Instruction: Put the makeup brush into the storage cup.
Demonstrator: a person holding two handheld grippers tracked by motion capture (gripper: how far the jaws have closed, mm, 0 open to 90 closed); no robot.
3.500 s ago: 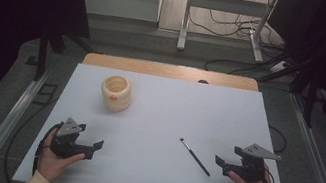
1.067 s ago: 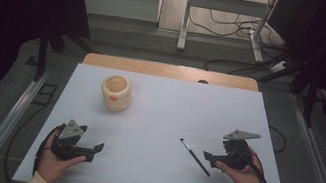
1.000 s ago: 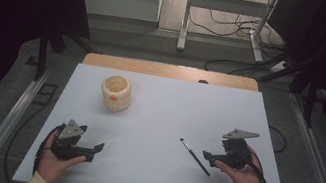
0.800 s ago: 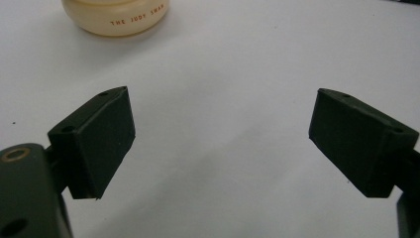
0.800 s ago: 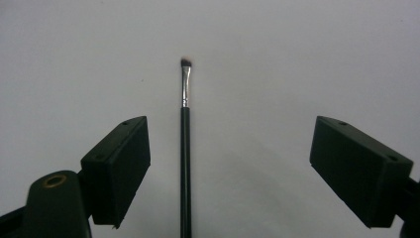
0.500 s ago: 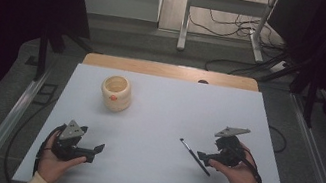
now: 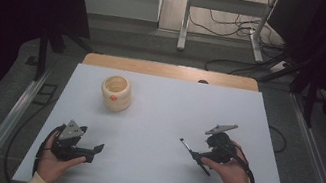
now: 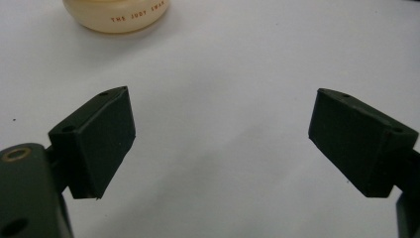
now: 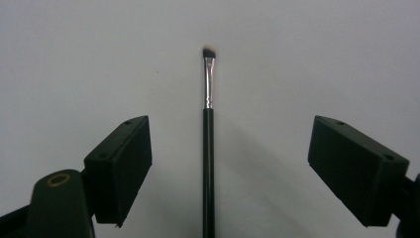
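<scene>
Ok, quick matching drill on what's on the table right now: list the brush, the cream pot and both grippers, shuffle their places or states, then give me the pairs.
Things:
1. brush
2. cream pot
3. left gripper
4. right gripper

Places or states:
A. open over bare white table, pot farther ahead
B. stands at the far left of the table
C. lies flat, bristle end pointing away from the jaws
D. open, one jaw on each side of the brush handle

Pairs: 1-C, 2-B, 3-A, 4-D
</scene>
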